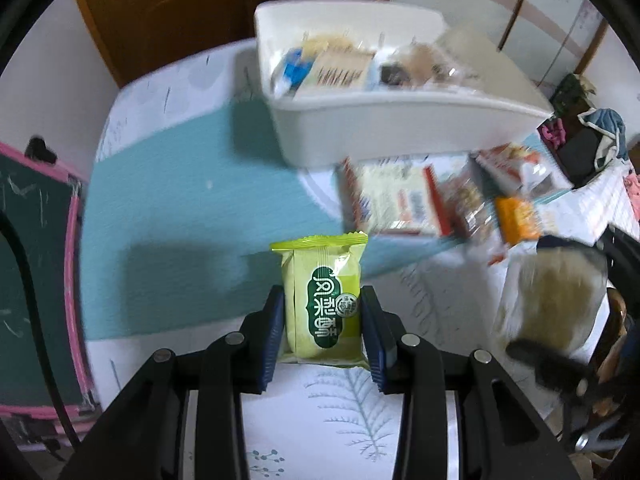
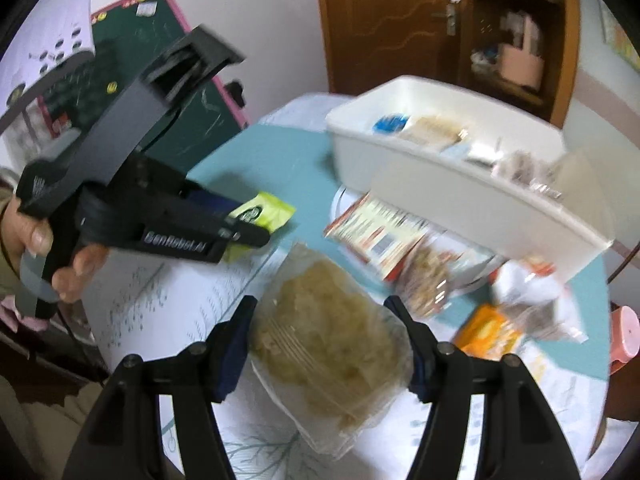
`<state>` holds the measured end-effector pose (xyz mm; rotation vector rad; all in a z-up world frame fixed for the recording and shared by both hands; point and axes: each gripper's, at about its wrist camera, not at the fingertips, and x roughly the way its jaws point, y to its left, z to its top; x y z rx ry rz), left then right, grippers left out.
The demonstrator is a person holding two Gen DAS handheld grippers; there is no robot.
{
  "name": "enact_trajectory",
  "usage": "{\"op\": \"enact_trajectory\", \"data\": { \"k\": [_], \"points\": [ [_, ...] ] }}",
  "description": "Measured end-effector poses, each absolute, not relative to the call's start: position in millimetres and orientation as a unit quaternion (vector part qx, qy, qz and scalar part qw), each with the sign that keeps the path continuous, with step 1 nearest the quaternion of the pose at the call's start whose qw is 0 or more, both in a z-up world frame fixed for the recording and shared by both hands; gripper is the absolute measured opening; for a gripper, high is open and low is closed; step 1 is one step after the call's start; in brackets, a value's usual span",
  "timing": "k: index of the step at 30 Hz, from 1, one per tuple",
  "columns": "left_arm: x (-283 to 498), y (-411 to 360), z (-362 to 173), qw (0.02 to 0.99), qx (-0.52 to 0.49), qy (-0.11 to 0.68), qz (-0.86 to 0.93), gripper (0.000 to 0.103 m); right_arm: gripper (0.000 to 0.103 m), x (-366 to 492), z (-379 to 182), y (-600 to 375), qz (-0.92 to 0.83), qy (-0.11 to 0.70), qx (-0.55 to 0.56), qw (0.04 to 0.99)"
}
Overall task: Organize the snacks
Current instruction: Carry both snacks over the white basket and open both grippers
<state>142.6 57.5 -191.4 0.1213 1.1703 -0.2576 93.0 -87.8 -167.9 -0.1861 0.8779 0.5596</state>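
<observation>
Left hand-held gripper (image 1: 322,320) clamps green snack pack (image 1: 322,300); right hand-held gripper (image 2: 326,344) clamps clear snack bag (image 2: 324,348). White bin (image 1: 400,128) at 12 holds assorted packets.

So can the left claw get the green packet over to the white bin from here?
Probably yes. The left claw is shut on the green packet, and the teal tabletop between it and the white bin shows nothing in the way. The bin's top is open, with snacks already inside.

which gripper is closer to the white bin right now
Left, by a small margin. The left gripper, holding the green snack, faces the white bin; the right gripper, holding the clear bag, sits slightly farther back.
</observation>
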Motion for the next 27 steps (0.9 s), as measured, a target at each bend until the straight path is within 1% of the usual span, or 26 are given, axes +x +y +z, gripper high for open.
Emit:
{"op": "enact_trajectory", "data": {
  "k": [7, 11, 15, 22, 27],
  "points": [
    [156.5, 37.9, -123.8, 0.859, 0.087, 0.486, -0.135, 0.035, 0.065, 130.3, -106.2, -106.4, 0.221, 0.365, -0.067, 0.902],
    [170.4, 26.7, -87.0, 0.877, 0.101, 0.452, -0.128, 0.035, 0.065, 158.3, -59.9, -128.9, 0.179, 0.336, -0.032, 0.924],
    [187.2, 13.1, -58.5, 0.889, 0.117, 0.425, -0.12, 0.035, 0.065, 187.2, -27.1, -140.7, 0.148, 0.318, -0.005, 0.937],
    [220.3, -10.6, -25.7, 0.908, 0.138, 0.383, -0.1, 0.035, 0.065, 225.9, 11.8, -150.2, 0.11, 0.291, 0.028, 0.95],
    [251.6, -16.7, -21.9, 0.913, 0.122, 0.38, -0.087, 0.036, 0.065, 243.2, 16.9, -149.5, 0.095, 0.281, 0.027, 0.955]
  ]
}}
